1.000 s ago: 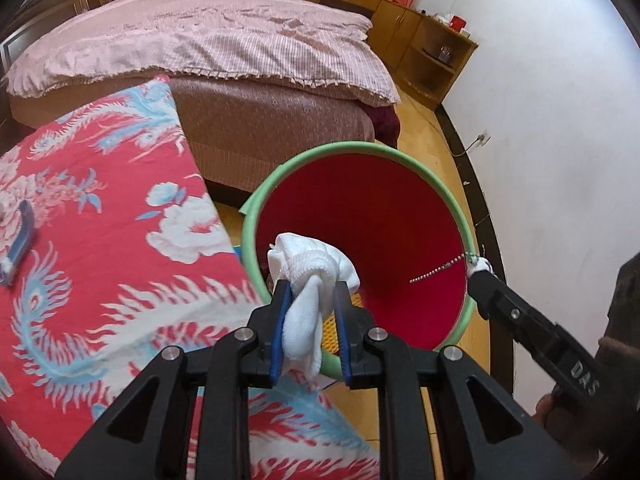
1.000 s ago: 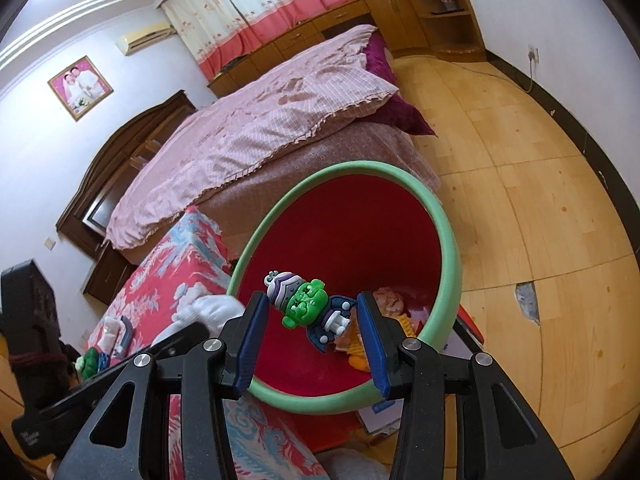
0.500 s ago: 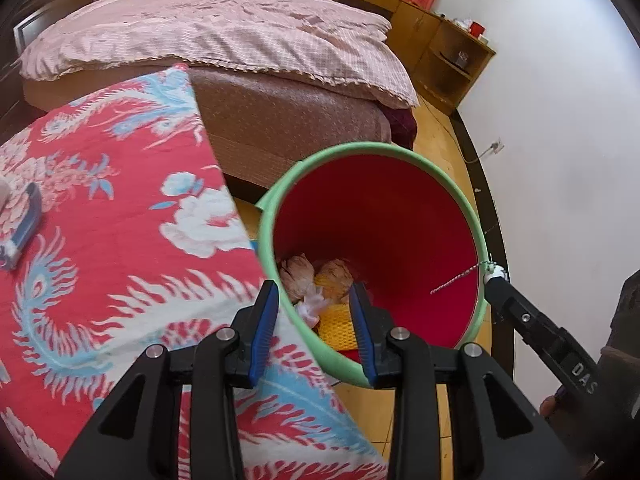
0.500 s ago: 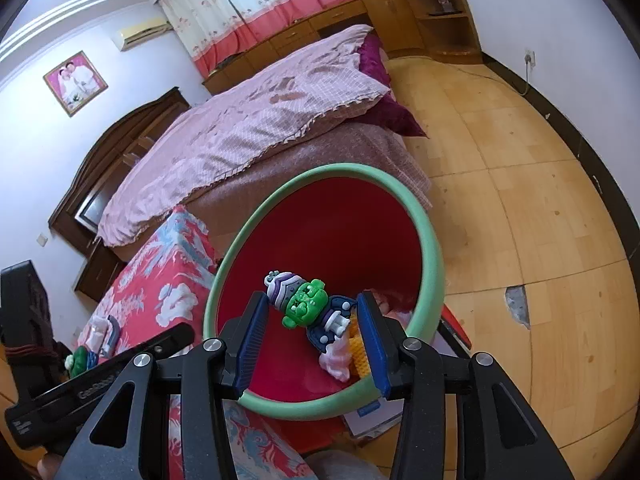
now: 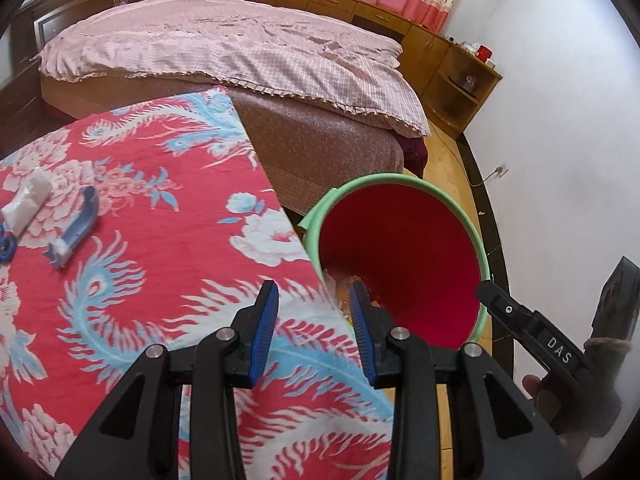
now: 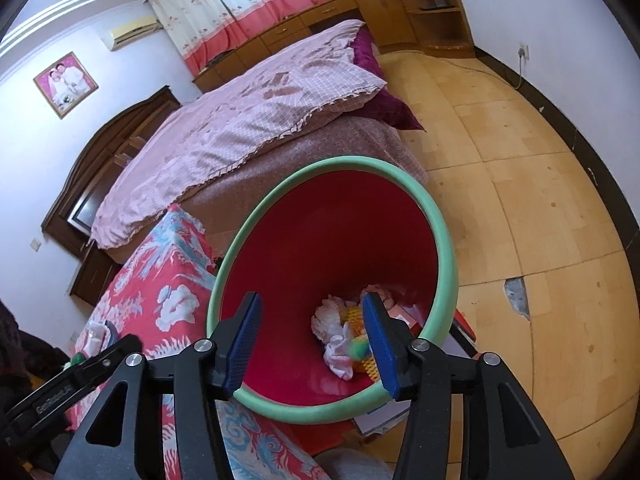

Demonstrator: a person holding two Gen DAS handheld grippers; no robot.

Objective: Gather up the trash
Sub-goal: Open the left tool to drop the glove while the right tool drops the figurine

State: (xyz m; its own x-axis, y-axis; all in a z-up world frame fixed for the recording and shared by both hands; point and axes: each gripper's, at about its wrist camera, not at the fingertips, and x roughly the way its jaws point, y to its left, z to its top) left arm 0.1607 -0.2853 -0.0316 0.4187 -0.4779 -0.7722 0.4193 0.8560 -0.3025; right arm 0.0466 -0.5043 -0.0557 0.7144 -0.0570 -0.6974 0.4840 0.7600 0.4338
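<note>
Trash already fills the bottom of the red bin (image 6: 320,240), which stands on the floor just beside the table, its green rim near the table's edge. Nearest the lens, the right gripper (image 6: 312,340) hangs over the bin's mouth with its jaws opening and nothing between them; below it lie white crumpled tissues (image 6: 336,350), a yellow ridged piece (image 6: 354,314) and a blurred green toy (image 6: 359,347), so that load looks delivered. The left gripper (image 5: 314,332) has its jaws apart and empty too, poised over the table's corner where the red flowered cloth (image 5: 160,248) meets the bin's rim. Farther across that cloth, toward the left edge, some things are not yet collected: a blue-and-white tube-like piece (image 5: 76,232), a white wrapped packet (image 5: 26,202) just beside it, and a small dark blue bit (image 5: 6,246) at the frame's edge, too cut off to name. Judging from this, the job is well under way but unfinished, and the free left gripper seems best placed to fetch those leftovers. Beyond the table and bin stands a bed (image 5: 240,52) under a pink cover.
</note>
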